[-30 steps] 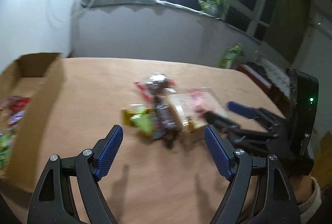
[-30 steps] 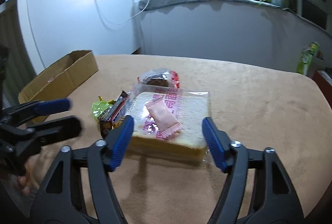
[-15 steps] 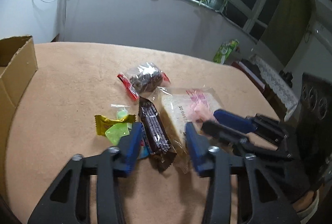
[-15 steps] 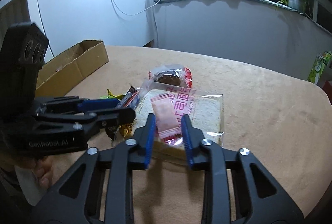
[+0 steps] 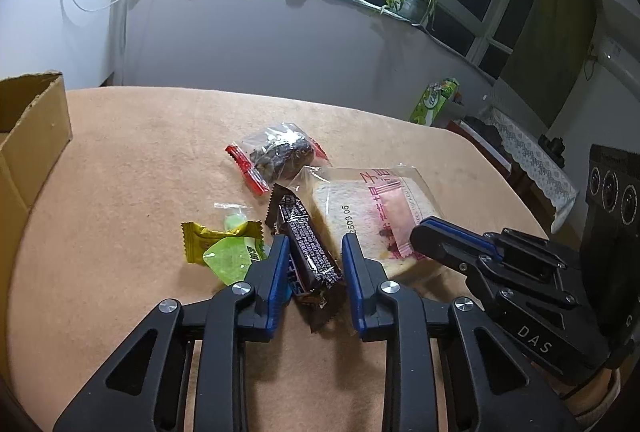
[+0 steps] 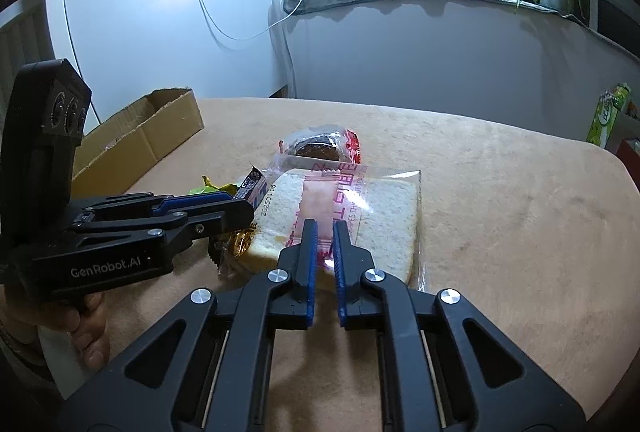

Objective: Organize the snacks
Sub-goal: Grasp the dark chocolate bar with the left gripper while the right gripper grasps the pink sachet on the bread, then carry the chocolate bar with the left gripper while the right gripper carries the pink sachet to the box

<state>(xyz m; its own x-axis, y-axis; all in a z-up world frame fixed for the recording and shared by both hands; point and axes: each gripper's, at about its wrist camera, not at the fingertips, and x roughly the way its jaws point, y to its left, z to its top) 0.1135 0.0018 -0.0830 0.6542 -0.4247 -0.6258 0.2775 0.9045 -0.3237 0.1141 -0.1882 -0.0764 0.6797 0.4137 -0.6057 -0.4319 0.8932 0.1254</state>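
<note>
A dark chocolate bar lies lengthwise between the fingers of my left gripper. Its jaws are closing, and both pads touch the wrapper. To the right lies a bagged slice of bread with a pink sachet on top. My right gripper is shut on the near end of the pink sachet, above the bread bag. A clear bag of dark snack with red ends lies behind. A yellow candy and a green jelly cup sit left of the bar.
An open cardboard box stands at the table's left edge, also the cardboard box in the right wrist view. The tan table is bare behind the snacks. A green carton stands beyond the far right corner. A hand holds the left tool.
Both grippers have closed from wide open. The left one came forward and down over the chocolate bar. The right one narrowed onto the pink sachet without shifting.
</note>
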